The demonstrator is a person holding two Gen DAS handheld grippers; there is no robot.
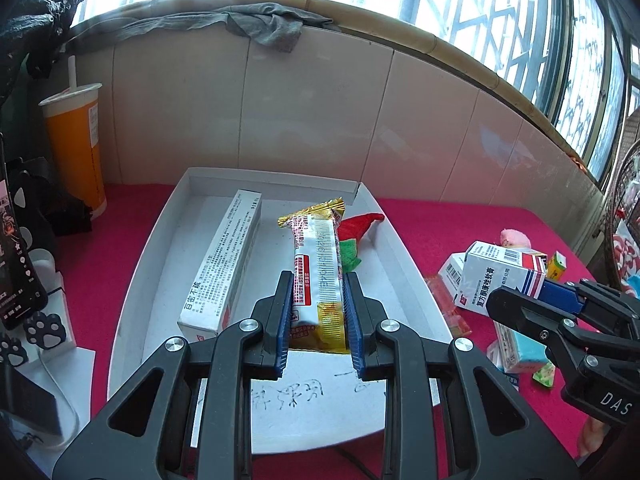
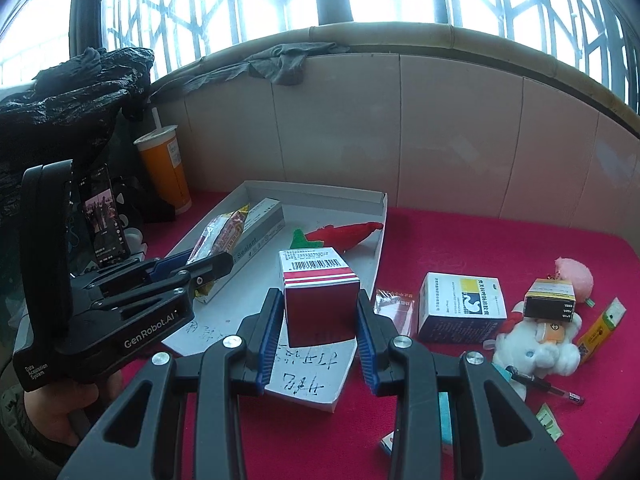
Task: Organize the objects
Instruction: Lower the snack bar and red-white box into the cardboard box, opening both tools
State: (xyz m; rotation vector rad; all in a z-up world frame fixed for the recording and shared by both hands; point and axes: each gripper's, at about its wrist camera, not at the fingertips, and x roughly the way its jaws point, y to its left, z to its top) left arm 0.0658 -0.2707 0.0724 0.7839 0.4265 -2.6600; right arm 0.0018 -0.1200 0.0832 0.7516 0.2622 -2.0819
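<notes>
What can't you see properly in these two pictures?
- Gold-and-white snack packet: left wrist view, its near end hides between the left gripper fingers.
- Red-and-white medicine box: right wrist view, the right gripper covers its sides.
- White cardboard tray: black handwriting partly hidden by grippers.
- Small teal box: right wrist view, mostly hidden behind the gripper.

The left gripper (image 2: 208,266) body reads "GenRobot.AI" and "Data Acquisition System". The right gripper (image 1: 536,296) shows "DAS". The long white box (image 2: 256,236) in the tray (image 2: 316,196) carries "Sealant" on its side. Handwritten Chinese characters cover the tray floor, not clearly legible.
</notes>
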